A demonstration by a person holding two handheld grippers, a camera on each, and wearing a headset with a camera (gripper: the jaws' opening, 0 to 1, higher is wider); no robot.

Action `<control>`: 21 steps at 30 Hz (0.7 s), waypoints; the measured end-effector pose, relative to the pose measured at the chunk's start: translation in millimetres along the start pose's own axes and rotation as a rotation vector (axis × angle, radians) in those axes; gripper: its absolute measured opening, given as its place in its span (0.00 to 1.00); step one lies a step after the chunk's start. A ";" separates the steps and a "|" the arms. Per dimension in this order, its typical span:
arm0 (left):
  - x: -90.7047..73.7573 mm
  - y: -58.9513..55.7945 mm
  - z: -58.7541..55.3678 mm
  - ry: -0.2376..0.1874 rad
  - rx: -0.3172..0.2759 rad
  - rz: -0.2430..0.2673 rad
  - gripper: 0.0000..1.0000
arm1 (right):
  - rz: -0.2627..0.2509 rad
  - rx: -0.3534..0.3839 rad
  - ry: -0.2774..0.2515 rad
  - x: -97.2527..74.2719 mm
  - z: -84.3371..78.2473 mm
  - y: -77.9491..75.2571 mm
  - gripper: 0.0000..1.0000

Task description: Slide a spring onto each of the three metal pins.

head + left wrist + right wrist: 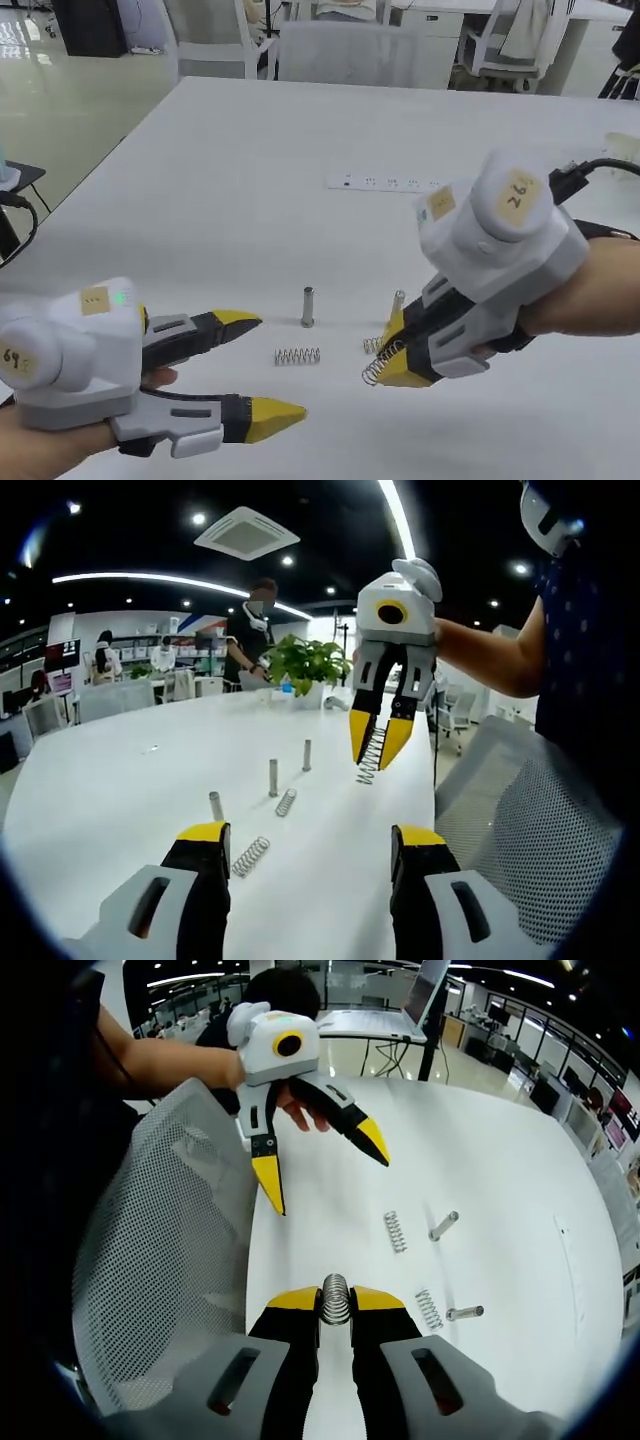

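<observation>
Spring (336, 1300) being pinched in right gripper (385, 355), jaws nearly shut, its axis poking out past the tips. Nearest pin (397, 302) standing upright just beyond them. Left gripper (257, 367) hanging wide open, empty, farther off. Right gripper's body likely covering the 3rd pin (307, 755) in head view.

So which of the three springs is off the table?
The spring pinched in the right hand-held gripper; the other two springs lie flat on the table beside the pins.
</observation>
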State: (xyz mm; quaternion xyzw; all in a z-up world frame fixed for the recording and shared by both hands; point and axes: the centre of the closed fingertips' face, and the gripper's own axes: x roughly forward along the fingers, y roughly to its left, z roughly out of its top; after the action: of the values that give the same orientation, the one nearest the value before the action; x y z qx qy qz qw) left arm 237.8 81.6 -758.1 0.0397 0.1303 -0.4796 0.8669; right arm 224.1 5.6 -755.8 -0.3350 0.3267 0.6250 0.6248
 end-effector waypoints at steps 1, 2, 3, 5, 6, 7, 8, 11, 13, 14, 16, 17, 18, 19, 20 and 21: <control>-0.9 1.2 -0.2 -0.001 -0.003 0.006 0.61 | -0.004 0.002 0.001 -1.3 -2.0 -1.3 0.09; -1.5 1.8 -0.3 -0.003 -0.006 0.010 0.62 | -0.007 0.006 0.002 -2.3 -3.4 -2.3 0.09; -2.2 2.7 -0.3 -0.005 -0.008 0.015 0.62 | -0.009 0.011 0.004 -3.8 -5.6 -3.3 0.09; -3.1 4.7 -0.5 -0.007 -0.014 0.025 0.63 | -0.016 0.017 0.008 -6.5 -9.4 -5.3 0.09; -3.4 5.3 -0.5 -0.008 -0.017 0.028 0.64 | -0.019 0.019 0.010 -7.7 -10.8 -6.3 0.09; -3.9 5.9 -0.6 -0.009 -0.021 0.032 0.65 | -0.025 0.024 0.013 -9.3 -13.2 -8.1 0.09; -4.1 6.3 -0.7 -0.010 -0.023 0.034 0.65 | -0.028 0.027 0.015 -10.5 -14.8 -9.1 0.09; -4.7 7.3 -0.7 -0.013 -0.028 0.043 0.66 | -0.040 0.039 0.019 -15.3 -20.6 -13.2 0.09; -5.0 8.0 -0.8 -0.014 -0.030 0.047 0.66 | -0.048 0.047 0.024 -18.2 -24.7 -15.5 0.09; -5.1 8.3 -0.7 -0.017 -0.033 0.050 0.66 | -0.051 0.050 0.026 -19.4 -26.4 -16.5 0.09; -5.2 8.7 -0.6 -0.019 -0.038 0.055 0.67 | -0.057 0.057 0.032 -22.0 -30.2 -18.7 0.09; -5.2 8.7 -0.5 -0.021 -0.040 0.056 0.67 | -0.060 0.060 0.035 -23.3 -31.9 -19.7 0.09; -5.1 8.7 -0.7 -0.022 -0.042 0.058 0.67 | -0.065 0.064 0.040 -25.4 -34.7 -21.5 0.09; -5.0 8.7 -0.8 -0.023 -0.043 0.058 0.67 | -0.068 0.067 0.043 -26.6 -36.4 -22.6 0.09; -4.9 8.4 -0.9 -0.024 -0.045 0.059 0.67 | -0.073 0.072 0.047 -28.5 -38.6 -24.1 0.09; -4.8 8.1 -1.1 -0.024 -0.046 0.059 0.67 | -0.077 0.074 0.049 -29.8 -39.8 -25.2 0.09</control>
State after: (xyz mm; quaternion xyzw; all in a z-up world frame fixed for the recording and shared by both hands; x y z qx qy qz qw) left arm 242.0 90.2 -758.3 0.0179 0.1296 -0.4510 0.8829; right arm 249.5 -44.0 -753.2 -0.3388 0.3518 0.5797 0.6522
